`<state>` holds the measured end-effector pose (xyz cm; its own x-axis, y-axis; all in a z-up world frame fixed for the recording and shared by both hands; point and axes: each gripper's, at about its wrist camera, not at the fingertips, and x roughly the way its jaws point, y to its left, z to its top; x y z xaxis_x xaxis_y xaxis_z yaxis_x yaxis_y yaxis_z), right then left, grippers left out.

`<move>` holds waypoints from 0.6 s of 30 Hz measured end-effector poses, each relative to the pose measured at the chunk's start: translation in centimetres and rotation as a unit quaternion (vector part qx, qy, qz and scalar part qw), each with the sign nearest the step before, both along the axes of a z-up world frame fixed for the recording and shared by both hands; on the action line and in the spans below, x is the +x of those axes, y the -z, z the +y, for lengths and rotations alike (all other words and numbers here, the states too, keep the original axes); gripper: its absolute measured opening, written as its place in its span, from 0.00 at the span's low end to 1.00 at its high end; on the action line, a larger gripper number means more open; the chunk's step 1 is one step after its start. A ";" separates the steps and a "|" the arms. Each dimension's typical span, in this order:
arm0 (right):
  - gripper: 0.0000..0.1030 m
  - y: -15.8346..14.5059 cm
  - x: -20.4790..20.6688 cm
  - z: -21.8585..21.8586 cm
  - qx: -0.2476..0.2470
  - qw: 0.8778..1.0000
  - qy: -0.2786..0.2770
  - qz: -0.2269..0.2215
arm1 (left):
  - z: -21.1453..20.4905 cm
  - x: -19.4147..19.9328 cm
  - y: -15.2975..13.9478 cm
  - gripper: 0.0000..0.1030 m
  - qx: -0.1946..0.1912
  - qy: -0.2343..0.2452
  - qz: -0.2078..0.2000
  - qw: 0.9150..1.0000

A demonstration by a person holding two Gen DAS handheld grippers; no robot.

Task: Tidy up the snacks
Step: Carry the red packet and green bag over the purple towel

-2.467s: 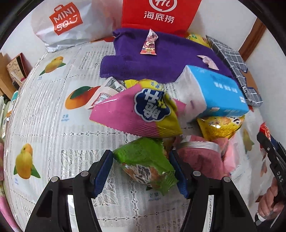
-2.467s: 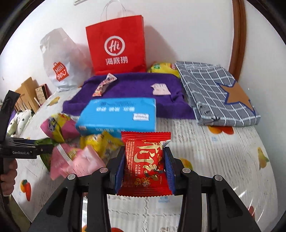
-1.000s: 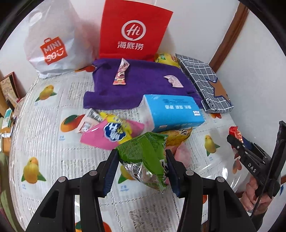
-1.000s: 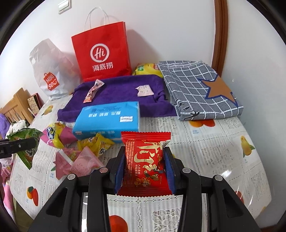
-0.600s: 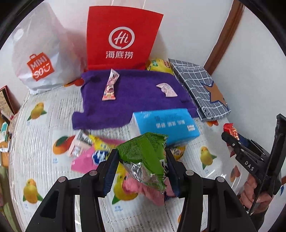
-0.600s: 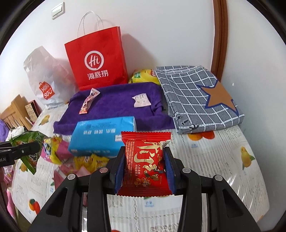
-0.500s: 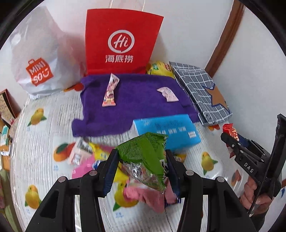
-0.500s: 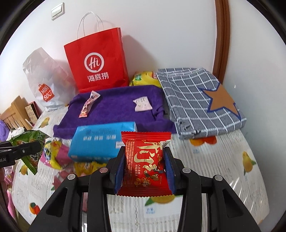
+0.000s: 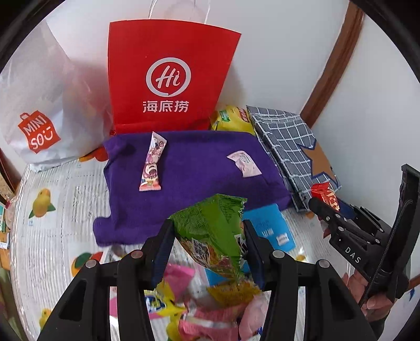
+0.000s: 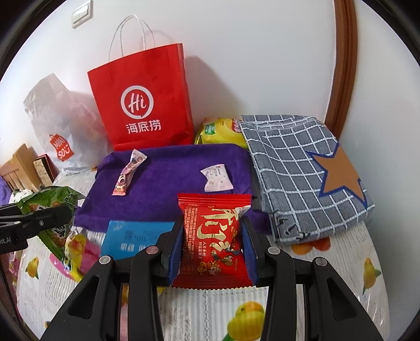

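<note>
Snacks are held aloft: left tongs (image 9: 208, 248) clamp a green packet (image 9: 214, 236), right tongs (image 10: 211, 245) clamp a red packet (image 10: 212, 241), above the table (image 10: 341, 262).

white wall (image 10: 262, 65), brown door trim (image 10: 344, 68), wall switch (image 10: 82, 13), perhaps wooden furniture (image 10: 18, 168) at left

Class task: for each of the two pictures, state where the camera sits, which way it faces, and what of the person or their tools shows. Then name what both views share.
Left wrist: on the left tongs, angled down at the purple towel; grips the green packet; right tongs and a hand show.
Right wrist: on the right tongs, facing likewise; grips the red packet; left tongs show.
Shared: red bag, towel, checked cloth.
</note>
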<state>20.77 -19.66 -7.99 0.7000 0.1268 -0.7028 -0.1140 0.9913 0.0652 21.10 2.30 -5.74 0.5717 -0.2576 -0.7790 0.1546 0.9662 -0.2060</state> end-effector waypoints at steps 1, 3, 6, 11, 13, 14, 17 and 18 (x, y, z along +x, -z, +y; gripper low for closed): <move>0.39 0.0 0.5 0.2 -0.004 1.000 -0.001 -0.001 | 0.1 0.4 0.1 0.48 0.000 -0.002 0.001 1.000; 0.39 -0.1 1.5 0.6 -0.010 1.000 -0.002 -0.001 | 0.3 1.4 0.1 0.48 0.000 -0.004 0.002 1.000; 0.39 -0.2 2.9 0.9 -0.011 1.000 -0.001 -0.001 | 0.5 2.6 -0.1 0.48 0.004 -0.009 -0.002 1.000; 0.39 -0.8 5.9 1.2 -0.003 1.000 0.007 -0.004 | 1.4 5.1 -0.3 0.48 0.013 -0.024 -0.007 1.000; 0.39 -1.1 7.1 1.4 -0.001 1.000 0.008 -0.007 | 2.1 6.0 -0.5 0.48 0.012 -0.031 -0.008 0.999; 0.39 -1.3 7.6 1.6 -0.001 1.000 0.007 -0.009 | 2.6 6.4 -0.6 0.47 0.012 -0.036 -0.009 0.999; 0.39 -1.8 8.9 1.9 -0.004 1.000 0.005 -0.015 | 3.6 7.6 -0.4 0.48 0.013 -0.050 -0.009 0.999; 0.39 -1.9 9.3 1.9 -0.005 1.000 0.004 -0.017 | 3.9 8.0 -0.3 0.48 0.013 -0.054 -0.006 0.998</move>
